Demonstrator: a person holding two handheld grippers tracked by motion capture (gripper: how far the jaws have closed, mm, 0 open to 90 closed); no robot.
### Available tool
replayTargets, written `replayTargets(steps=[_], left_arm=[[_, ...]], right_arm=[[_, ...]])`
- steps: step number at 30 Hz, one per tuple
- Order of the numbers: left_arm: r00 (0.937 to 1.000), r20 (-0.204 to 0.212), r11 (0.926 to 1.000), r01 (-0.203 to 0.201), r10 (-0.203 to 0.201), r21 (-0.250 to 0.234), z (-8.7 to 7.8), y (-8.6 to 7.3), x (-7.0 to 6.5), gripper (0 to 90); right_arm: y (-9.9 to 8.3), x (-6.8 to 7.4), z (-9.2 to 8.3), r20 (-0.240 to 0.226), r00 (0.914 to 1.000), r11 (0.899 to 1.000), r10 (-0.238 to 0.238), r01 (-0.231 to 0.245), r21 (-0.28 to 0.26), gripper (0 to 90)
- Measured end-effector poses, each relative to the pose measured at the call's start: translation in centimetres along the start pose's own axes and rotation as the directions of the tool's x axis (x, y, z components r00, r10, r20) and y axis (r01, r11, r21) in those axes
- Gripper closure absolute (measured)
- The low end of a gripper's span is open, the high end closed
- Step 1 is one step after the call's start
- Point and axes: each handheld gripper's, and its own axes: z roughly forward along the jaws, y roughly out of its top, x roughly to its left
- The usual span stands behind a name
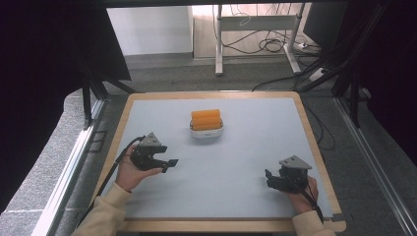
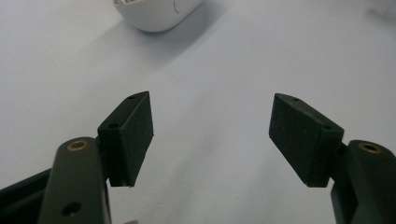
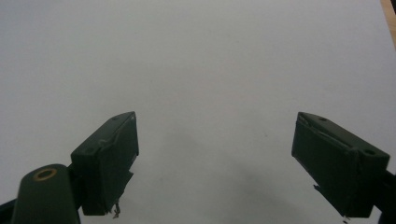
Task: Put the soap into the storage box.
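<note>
Nearest the person, the right gripper (image 1: 273,178) rests low on the table (image 1: 236,162) at the near right, its 2 jaws spread wide with nothing between them; its own view shows bare grey surface ahead. At the near left, the left gripper (image 1: 164,163) sits just above the table, jaws likewise wide apart and empty, pointed toward the middle. Farther off, past the centre, stands a white bowl (image 1: 206,131) carrying 2 orange cylinders (image 1: 205,119) stacked across its top; the bowl's rim (image 2: 156,14) shows at the top of the left gripper view. Judging by both grippers being empty and well apart from the bowl, the loading looks complete, with nothing evident left to place.
</note>
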Motion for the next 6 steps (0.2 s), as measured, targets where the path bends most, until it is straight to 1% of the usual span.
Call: replayTargets(steps=[3,6], left_arm=[[0.9999,-0.010,1.0000,-0.004,0.004,0.008,-0.05,-0.19,0.00,30.4],[0.9999,-0.003,0.9997,0.011,-0.011,0.021,0.02,-0.56,-0.01,29.6]], right_arm=[[-0.03,-0.05,-0.05,0.003,1.0000,1.000,0.005,-0.005,0.000,15.2],[0.03,-0.03,-0.09,0.002,1.0000,1.000,0.001,-0.001,-0.003,15.2]])
